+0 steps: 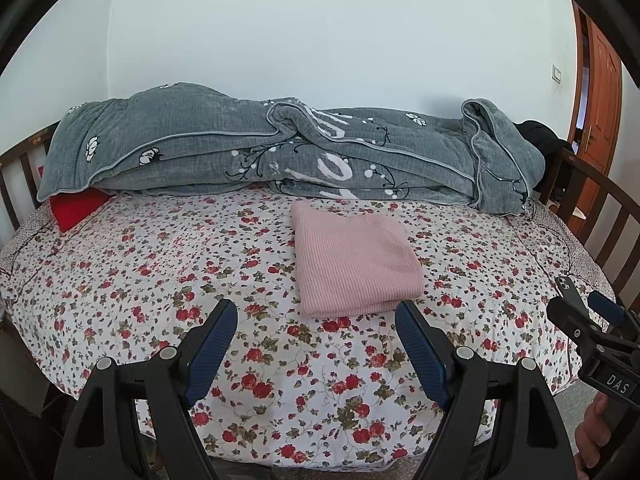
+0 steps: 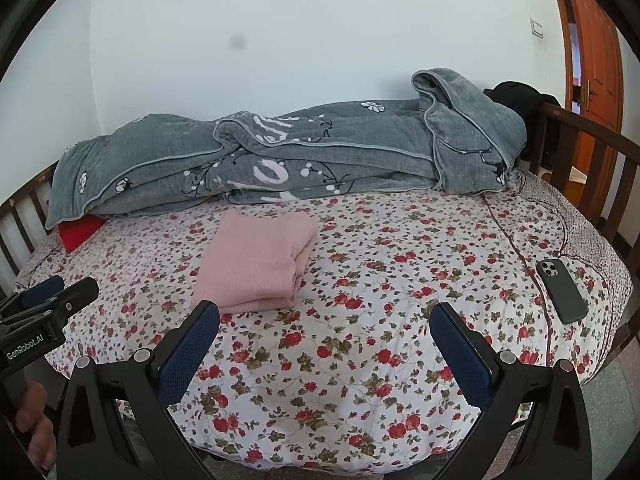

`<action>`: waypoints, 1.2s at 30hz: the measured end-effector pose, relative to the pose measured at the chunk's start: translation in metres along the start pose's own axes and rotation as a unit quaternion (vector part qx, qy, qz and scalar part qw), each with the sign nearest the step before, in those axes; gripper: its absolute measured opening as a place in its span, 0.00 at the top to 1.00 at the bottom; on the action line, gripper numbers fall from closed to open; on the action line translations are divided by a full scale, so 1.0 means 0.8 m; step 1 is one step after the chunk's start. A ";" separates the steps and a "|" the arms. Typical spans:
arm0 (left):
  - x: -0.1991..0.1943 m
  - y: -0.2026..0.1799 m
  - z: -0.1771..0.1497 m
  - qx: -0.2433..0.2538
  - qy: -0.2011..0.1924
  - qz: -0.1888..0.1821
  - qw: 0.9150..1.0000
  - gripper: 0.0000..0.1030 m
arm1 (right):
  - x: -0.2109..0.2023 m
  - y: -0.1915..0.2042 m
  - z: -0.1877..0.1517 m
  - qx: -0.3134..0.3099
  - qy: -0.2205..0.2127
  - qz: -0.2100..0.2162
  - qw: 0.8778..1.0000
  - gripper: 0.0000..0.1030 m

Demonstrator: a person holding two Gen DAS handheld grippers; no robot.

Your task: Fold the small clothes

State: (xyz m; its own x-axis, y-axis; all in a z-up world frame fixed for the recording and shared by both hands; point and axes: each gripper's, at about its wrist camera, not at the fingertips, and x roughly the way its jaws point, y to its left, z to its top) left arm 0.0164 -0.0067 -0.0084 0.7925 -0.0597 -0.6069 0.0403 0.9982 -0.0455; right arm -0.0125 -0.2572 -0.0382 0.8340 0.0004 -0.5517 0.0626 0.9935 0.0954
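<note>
A pink ribbed knit garment [image 1: 354,258] lies folded into a neat rectangle on the floral bedsheet [image 1: 160,264], just in front of the grey quilt. It also shows in the right wrist view [image 2: 256,266], left of centre. My left gripper [image 1: 316,320] is open and empty, held above the near part of the bed, just short of the garment's near edge. My right gripper [image 2: 326,322] is open and empty, to the right of the garment. Each gripper shows at the edge of the other's view: the right gripper [image 1: 588,304] and the left gripper [image 2: 60,286].
A rumpled grey quilt [image 1: 280,152] lies along the back of the bed against the white wall. A red item [image 1: 76,206] pokes out under its left end. A dark phone [image 2: 560,290] lies at the bed's right edge. Wooden rails [image 2: 600,148] border both sides. A door [image 2: 596,60] stands at right.
</note>
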 end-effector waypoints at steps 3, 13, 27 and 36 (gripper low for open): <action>0.000 0.000 0.000 0.000 0.000 0.001 1.000 0.22 | -0.001 0.002 -0.001 0.000 0.000 -0.001 1.000 0.00; -0.004 -0.005 0.003 -0.002 -0.003 0.001 1.000 0.22 | -0.003 0.003 -0.002 0.003 0.000 0.002 1.000 0.00; -0.010 -0.010 0.005 -0.004 -0.008 0.003 1.000 0.22 | -0.004 0.002 -0.002 0.004 -0.001 0.003 1.000 0.00; -0.013 -0.010 0.006 -0.006 -0.011 0.004 1.000 0.22 | -0.007 0.003 -0.002 0.006 -0.004 0.006 1.000 0.00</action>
